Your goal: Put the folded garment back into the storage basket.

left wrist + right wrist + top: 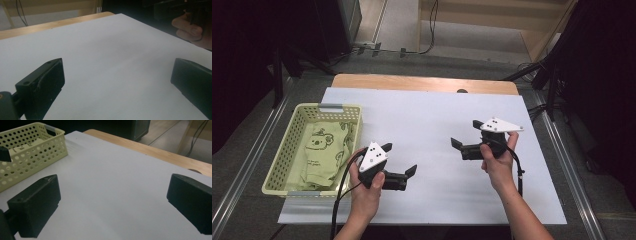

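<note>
Both grippers hang empty over the bare white sheet (432, 120), so this reads as a pause between handlings: nothing is held, and the only loose thing near is the green cloth (326, 150) lying folded in the yellow basket (302, 111).

The left gripper (402, 162) sits just right of the basket, its jaws spread wide and pointing away from it, toward the other hand. In the left gripper view, plain sheet lies between the 2 black jaws. The cloth is behind and to the outer side of this gripper, close by.

The right gripper (464, 135) is well apart from the basket, jaws also spread and released, aimed leftward across the table. In the right gripper view the basket (30, 147) stands ahead and left of its jaws, with a pale bit of the cloth (25, 146) seen through the holes.

If the cloth is to come out, the next move likely calls for the left hand to swing round toward the basket and drop its jaws over the rim onto a fold.

Both forearms come in low, wrists roughly level, each hand wrapped round its handle, the grippers facing each other.
</note>
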Demonstrator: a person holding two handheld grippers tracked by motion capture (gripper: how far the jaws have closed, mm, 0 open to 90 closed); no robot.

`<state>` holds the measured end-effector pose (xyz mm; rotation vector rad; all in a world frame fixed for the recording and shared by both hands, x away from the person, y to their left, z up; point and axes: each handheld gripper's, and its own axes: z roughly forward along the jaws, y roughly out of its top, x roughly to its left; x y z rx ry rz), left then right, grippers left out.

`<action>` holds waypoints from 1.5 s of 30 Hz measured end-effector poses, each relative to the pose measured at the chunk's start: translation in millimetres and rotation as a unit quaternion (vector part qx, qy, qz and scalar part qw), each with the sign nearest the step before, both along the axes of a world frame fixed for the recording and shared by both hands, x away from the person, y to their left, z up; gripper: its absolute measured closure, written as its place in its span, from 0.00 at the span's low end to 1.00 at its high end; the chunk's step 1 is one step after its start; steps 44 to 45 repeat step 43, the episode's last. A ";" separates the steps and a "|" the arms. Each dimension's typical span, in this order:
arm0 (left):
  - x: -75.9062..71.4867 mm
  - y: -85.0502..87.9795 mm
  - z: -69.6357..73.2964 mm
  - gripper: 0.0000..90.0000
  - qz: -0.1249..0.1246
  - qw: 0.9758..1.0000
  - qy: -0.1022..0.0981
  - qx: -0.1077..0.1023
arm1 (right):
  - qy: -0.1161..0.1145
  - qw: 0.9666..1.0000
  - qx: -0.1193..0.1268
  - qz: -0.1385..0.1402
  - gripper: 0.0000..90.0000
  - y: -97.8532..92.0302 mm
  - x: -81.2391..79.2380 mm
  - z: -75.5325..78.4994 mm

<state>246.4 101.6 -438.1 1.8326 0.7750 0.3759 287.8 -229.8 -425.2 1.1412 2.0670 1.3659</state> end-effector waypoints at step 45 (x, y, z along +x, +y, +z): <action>-6.8 9.6 -64.6 0.00 0.002 1.000 0.004 0.020 | 0.018 0.998 0.012 -0.054 0.00 -118.2 -77.1 -85.1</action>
